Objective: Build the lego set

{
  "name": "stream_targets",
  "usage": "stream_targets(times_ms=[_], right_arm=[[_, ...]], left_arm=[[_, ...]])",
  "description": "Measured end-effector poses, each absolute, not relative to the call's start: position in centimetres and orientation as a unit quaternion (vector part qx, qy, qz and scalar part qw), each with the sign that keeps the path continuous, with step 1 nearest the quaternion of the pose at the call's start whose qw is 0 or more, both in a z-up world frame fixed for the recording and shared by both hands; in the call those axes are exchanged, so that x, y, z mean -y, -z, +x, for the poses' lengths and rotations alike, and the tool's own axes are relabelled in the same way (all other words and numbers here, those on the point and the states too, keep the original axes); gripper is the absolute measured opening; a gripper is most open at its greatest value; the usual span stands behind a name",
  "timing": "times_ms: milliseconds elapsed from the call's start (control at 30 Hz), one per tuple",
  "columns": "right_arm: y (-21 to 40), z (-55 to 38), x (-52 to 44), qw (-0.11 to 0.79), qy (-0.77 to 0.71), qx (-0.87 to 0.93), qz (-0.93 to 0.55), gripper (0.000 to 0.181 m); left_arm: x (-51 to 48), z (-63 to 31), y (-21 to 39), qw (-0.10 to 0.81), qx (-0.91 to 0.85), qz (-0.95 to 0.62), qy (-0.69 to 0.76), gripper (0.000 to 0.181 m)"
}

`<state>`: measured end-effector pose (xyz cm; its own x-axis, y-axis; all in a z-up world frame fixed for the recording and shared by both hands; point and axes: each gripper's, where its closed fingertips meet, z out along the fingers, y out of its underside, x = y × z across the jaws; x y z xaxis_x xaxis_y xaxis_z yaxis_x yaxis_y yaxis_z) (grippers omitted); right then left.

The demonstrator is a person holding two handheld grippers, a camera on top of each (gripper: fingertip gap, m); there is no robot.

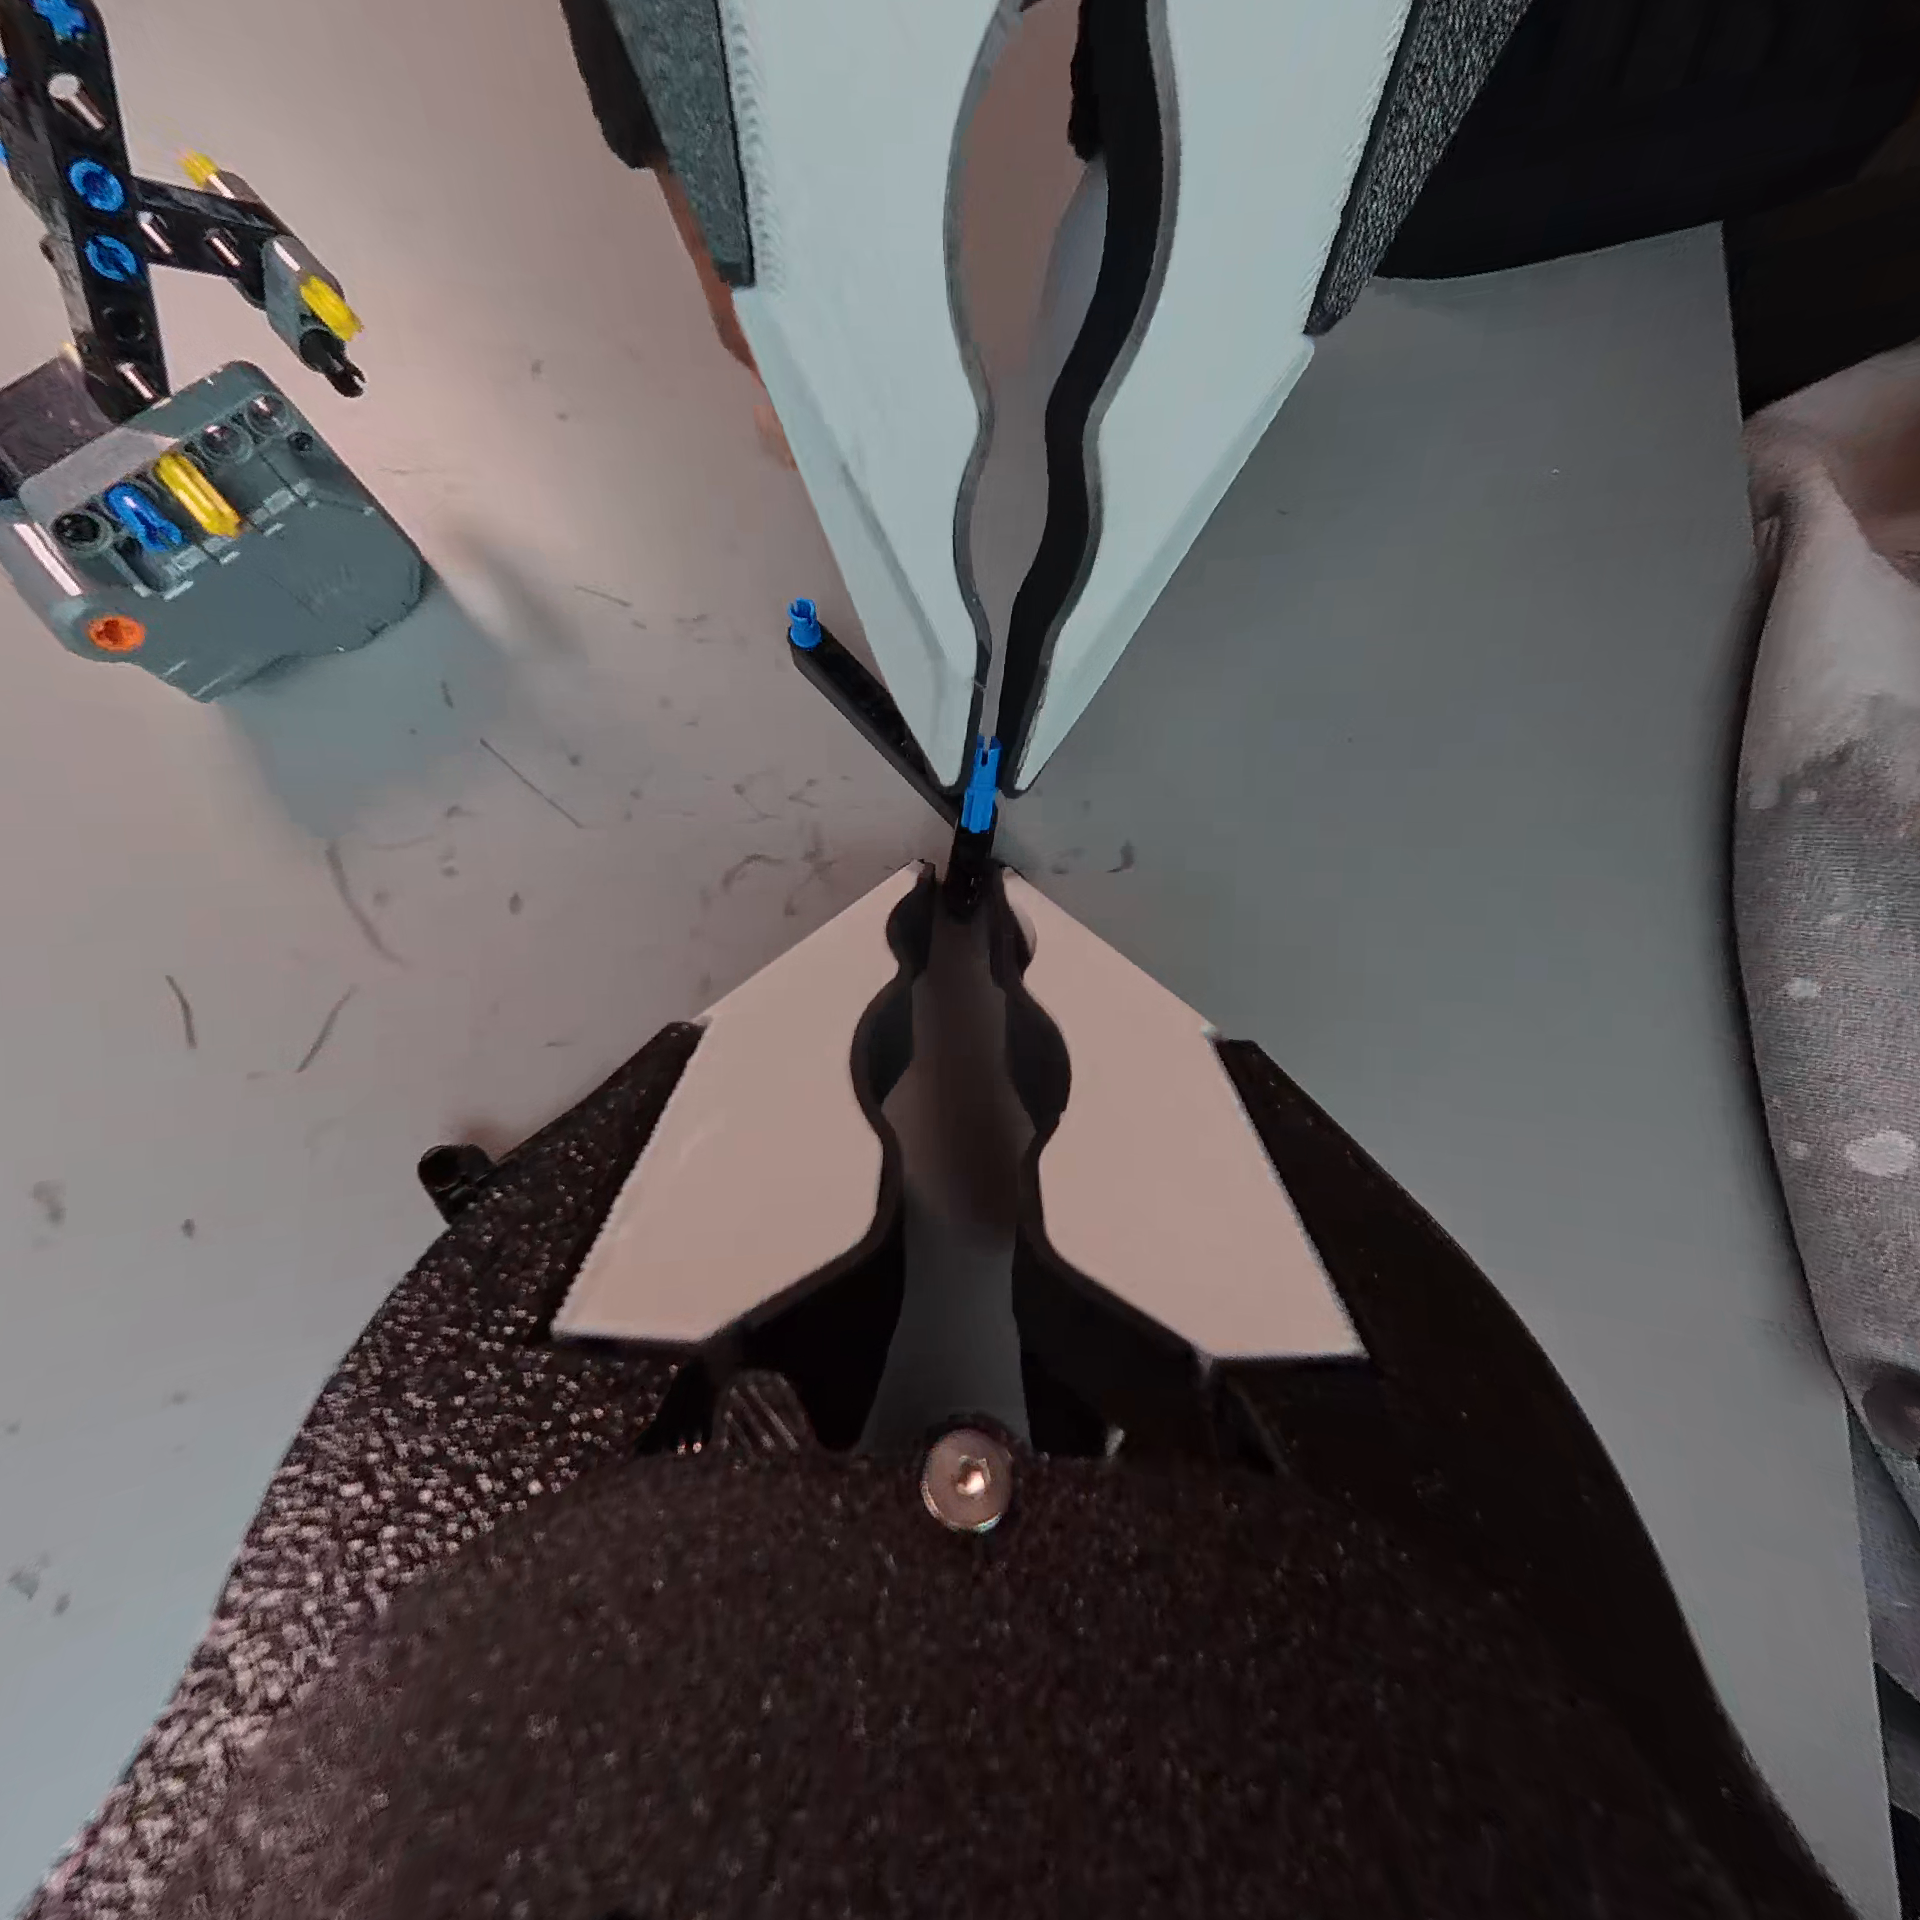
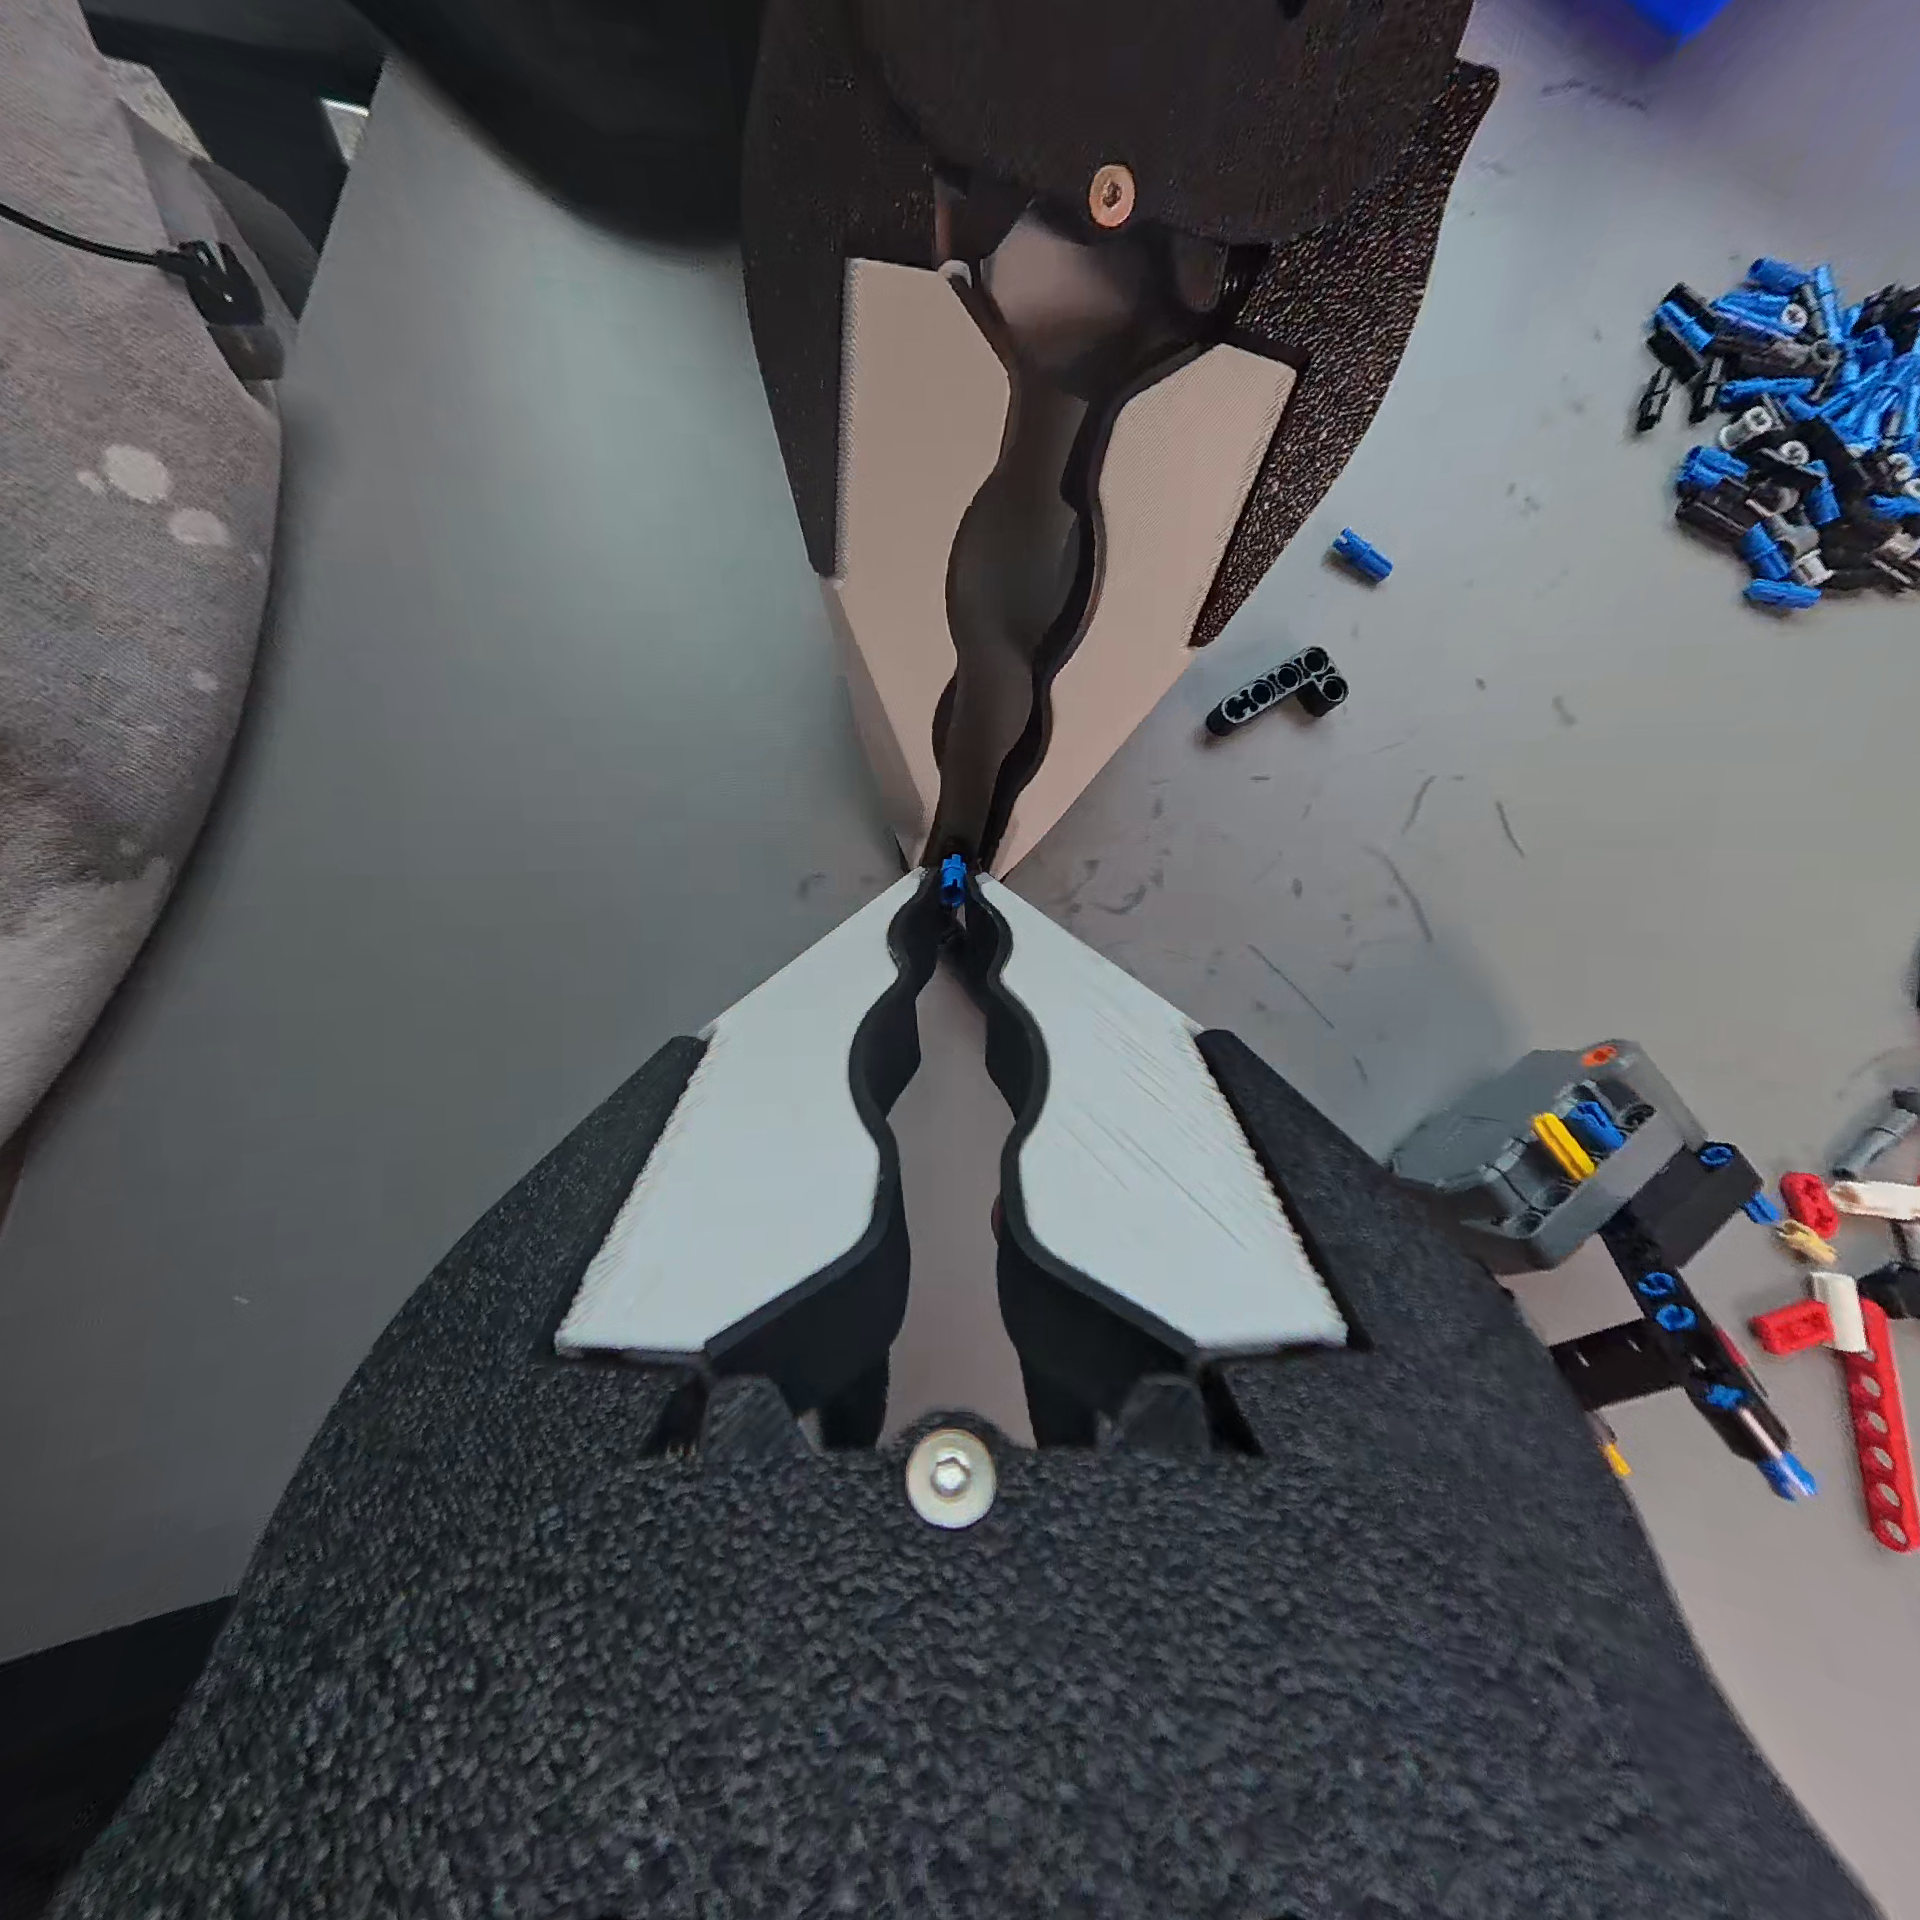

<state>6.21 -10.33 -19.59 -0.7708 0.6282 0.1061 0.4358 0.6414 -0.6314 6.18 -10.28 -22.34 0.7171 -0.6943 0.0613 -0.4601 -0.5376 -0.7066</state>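
Observation:
My left gripper, with tan fingers, is shut on the end of a black beam. The beam slants up to the left and carries a blue pin at its far end. My right gripper, with white fingers, comes in from above, tip to tip with the left one. It is shut on a second blue pin at the beam's gripped end. In the right wrist view my right gripper pinches this pin, and the left gripper meets it from above. Both hover over the table.
A grey box assembly with black beams and blue and yellow pins stands on the table; it also shows in the right wrist view. A heap of blue and black pins, a black L-beam, a loose blue pin and red beams lie at the right. The tips of both grippers are at nearly the same place.

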Motion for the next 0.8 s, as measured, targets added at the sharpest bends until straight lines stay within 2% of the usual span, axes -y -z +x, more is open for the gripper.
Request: stream_targets(times_ms=[33,267,400,800], right_arm=[[19.7,6.2,10.3,0.154,-0.294,0.894,-0.301,0.004],[20.2,6.6,10.2,0.127,-0.268,0.898,-0.325,0.004],[20.3,7.2,9.9,0.120,-0.254,0.897,-0.341,0.004],[20.5,7.7,10.7,0.102,-0.217,0.910,-0.338,0.004]], left_arm=[[10.2,6.2,22.4,0.345,-0.334,-0.862,0.163,0.008],[9.5,6.8,22.4,0.355,-0.274,-0.880,0.153,0.008],[10.0,7.5,22.2,0.350,-0.240,-0.887,0.180,0.021],[11.6,8.6,22.2,0.324,-0.264,-0.879,0.228,0.019]])
